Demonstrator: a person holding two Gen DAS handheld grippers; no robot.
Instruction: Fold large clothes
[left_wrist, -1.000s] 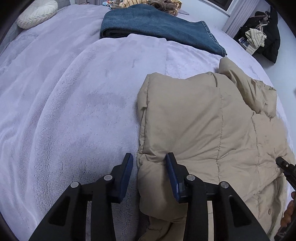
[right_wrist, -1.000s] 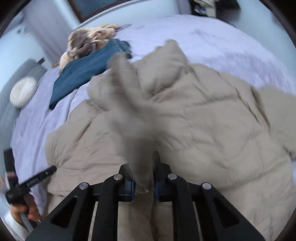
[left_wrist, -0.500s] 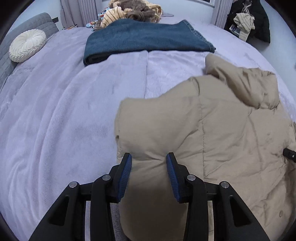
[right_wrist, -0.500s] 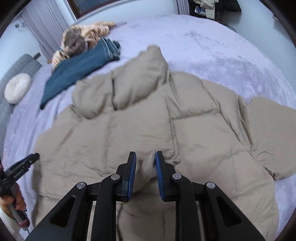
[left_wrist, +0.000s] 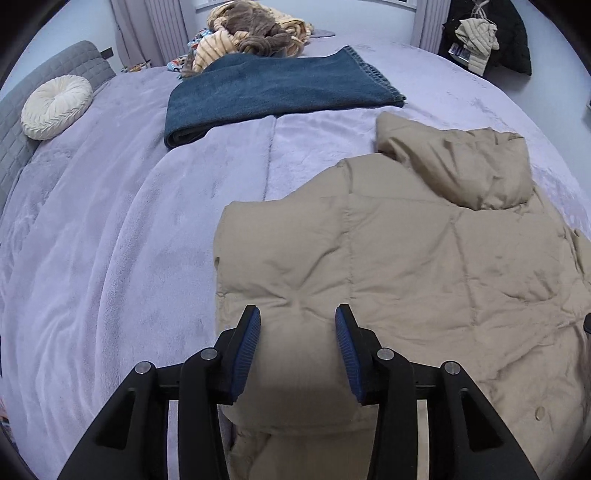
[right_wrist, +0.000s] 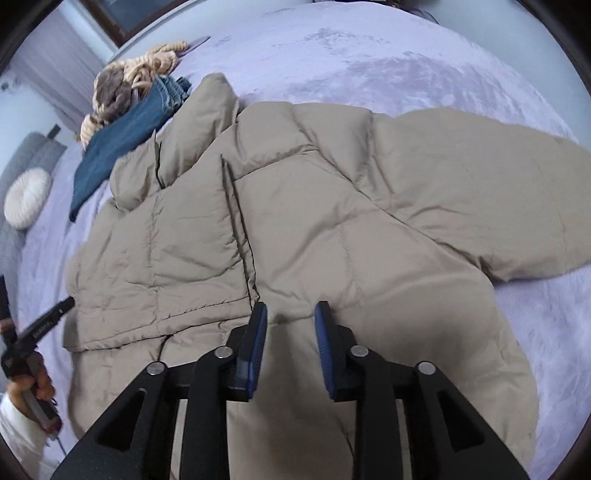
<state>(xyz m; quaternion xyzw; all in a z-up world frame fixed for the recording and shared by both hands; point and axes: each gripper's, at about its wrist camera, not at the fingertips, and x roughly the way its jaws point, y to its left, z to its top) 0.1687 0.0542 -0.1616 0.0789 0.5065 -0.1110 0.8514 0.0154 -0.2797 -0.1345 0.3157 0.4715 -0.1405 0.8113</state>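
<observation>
your right hand-held gripper: jaws now parted, fabric released since a second ago. left hand-held gripper open over folded edge. beige quilted puffer jacket lies flat on lilac plush bed, left sleeve tucked in; right sleeve next, likely.

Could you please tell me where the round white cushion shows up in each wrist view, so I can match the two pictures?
Left wrist view: the cushion sits at the upper left, against the grey headboard.
Right wrist view: the cushion is at the left edge, about halfway up.
Shared landmark: the folded blue blanket, lying beyond the beige jacket in both.
</observation>
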